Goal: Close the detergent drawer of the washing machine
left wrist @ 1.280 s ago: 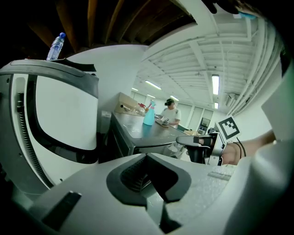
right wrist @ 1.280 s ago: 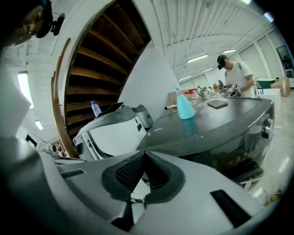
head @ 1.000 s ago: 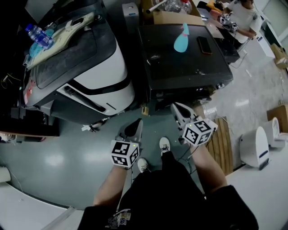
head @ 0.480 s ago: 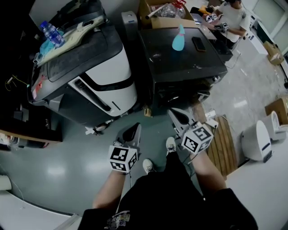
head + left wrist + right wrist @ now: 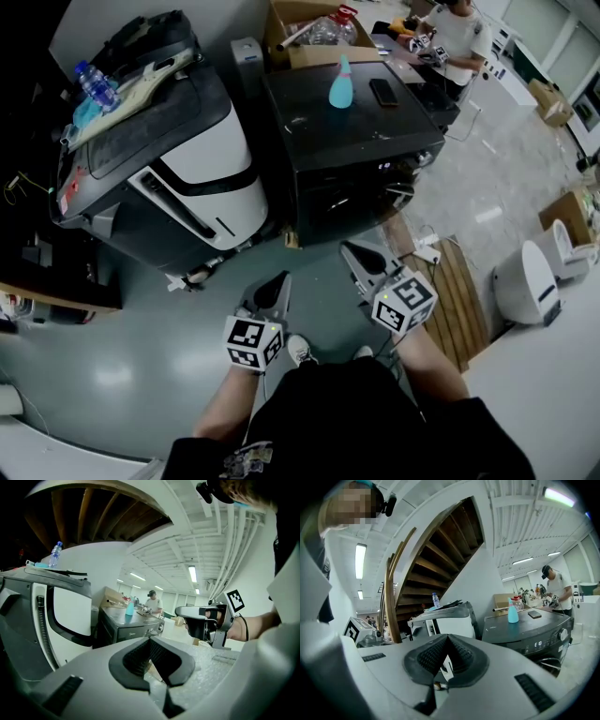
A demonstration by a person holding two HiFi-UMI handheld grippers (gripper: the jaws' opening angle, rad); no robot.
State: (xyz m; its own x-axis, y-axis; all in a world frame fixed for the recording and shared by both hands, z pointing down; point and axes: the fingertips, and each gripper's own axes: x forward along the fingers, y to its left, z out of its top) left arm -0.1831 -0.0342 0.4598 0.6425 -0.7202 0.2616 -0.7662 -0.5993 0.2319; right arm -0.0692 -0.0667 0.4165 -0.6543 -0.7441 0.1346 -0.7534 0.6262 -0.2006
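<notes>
The dark washing machine (image 5: 347, 127) stands at the top middle of the head view, its control strip (image 5: 380, 172) facing me. From here the detergent drawer cannot be told apart from that front. A blue bottle (image 5: 340, 84) and a phone (image 5: 382, 91) lie on its lid. My left gripper (image 5: 275, 286) and right gripper (image 5: 356, 255) hover over the grey floor, a short way in front of the machine, both shut and empty. In the left gripper view the shut left gripper (image 5: 151, 641) points at the machine (image 5: 133, 629). In the right gripper view the right gripper (image 5: 447, 640) is shut too.
A large white and grey machine (image 5: 187, 159) with a water bottle (image 5: 92, 82) on top stands left of the washer. A cardboard box (image 5: 305, 33) sits behind it. A person (image 5: 452, 28) works at the back right. A wooden pallet (image 5: 461, 292) and a white appliance (image 5: 527, 281) are on the right.
Both grippers and the person have drawn back from the washing machine's front, which now sits farther up and smaller in the head view. Both pairs of jaws stay shut.
</notes>
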